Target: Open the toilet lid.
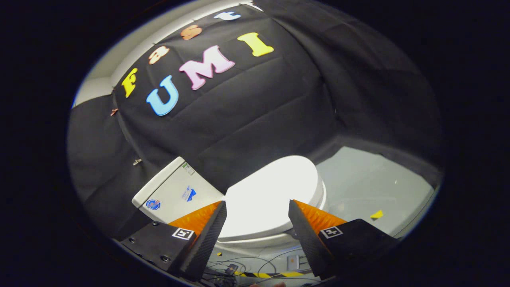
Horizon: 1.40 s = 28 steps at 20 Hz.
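Toilet lid (267, 195), a smooth white oval of glossy plastic, lies closed on the bowl just ahead of the gripper (257, 209), whose fingers stand apart with nothing between them. To its left sits the white boxy cistern (175, 193); lifting too far could knock the lid against it. The lid's glare hides its rim (a poor cue for finding an edge), so the fingers may slip off. Rightward, grey floor (366, 183) carries a small yellow scrap (377, 215); loose cables (255, 265) lie beneath the fingers.
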Available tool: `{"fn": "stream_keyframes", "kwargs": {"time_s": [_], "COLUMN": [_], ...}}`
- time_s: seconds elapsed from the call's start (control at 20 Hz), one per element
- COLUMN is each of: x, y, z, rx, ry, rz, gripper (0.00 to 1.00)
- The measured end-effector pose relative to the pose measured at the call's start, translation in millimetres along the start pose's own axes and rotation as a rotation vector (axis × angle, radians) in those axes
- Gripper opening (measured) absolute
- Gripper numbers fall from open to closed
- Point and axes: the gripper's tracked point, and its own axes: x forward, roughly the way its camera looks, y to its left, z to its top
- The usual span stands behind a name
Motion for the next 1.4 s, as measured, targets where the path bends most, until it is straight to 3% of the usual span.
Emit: {"fn": "stream_keyframes", "kwargs": {"time_s": [0.5,1.05,1.1,1.2,1.3,1.35,1.4], "x": [41.2,81.0,82.7,87.2,90.4,93.9,93.6], "y": [-78.6,-102.5,-102.2,-101.7,-109.2,-108.3,-103.1], "z": [-71.2,-107.1,-109.8,-111.8,-110.8,-111.9,-108.7], "rx": [0.388,0.600,0.612,0.626,0.646,0.671,0.693], "ry": [0.277,0.402,0.411,0.416,0.409,0.407,0.410], "rz": [-0.016,-0.029,-0.029,-0.017,-0.043,-0.042,-0.027], "gripper": [0.99,0.94,0.83,0.82,0.54,0.54,0.42]}}
